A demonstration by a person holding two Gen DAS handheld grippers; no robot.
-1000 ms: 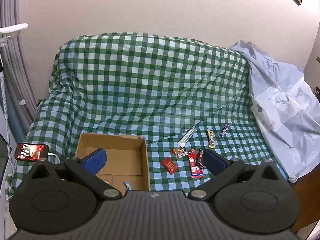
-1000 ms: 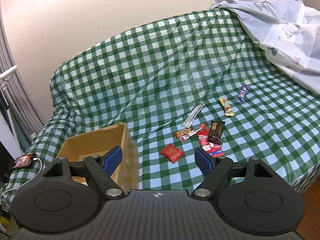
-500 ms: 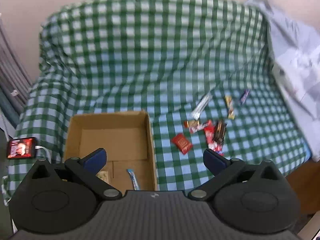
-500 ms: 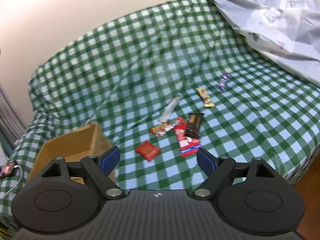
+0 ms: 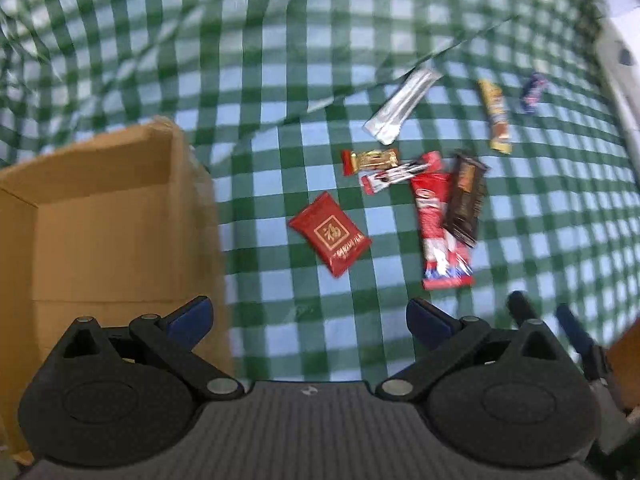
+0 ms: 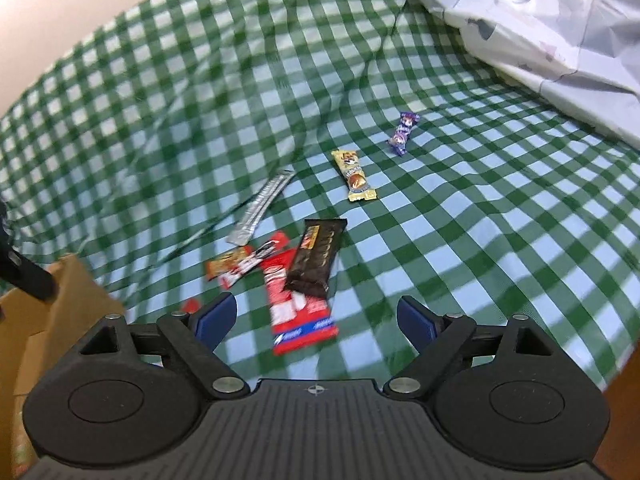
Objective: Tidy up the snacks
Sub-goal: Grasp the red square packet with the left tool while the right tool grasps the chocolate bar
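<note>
Several snacks lie on the green checked cloth (image 5: 280, 80). A square red packet (image 5: 330, 238) is nearest my open left gripper (image 5: 308, 318). A long red bar (image 5: 438, 228), a dark chocolate bar (image 5: 466, 198), two small red wrappers (image 5: 372, 160), a silver stick (image 5: 402, 106), a yellow bar (image 5: 496, 116) and a purple candy (image 5: 532, 92) lie beyond. A cardboard box (image 5: 100, 216) stands to the left. My open right gripper (image 6: 316, 316) hovers just before the long red bar (image 6: 298, 312) and dark bar (image 6: 318, 262).
A pale blue sheet (image 6: 540, 28) covers the right side of the surface. The cloth's front edge (image 6: 600, 360) drops off at the right. The right gripper's fingers (image 5: 572, 332) show at the left view's right edge.
Both grippers have moved forward and down toward the snacks, which now look much larger. The left view has shifted right, off the box interior. Both stay open.
</note>
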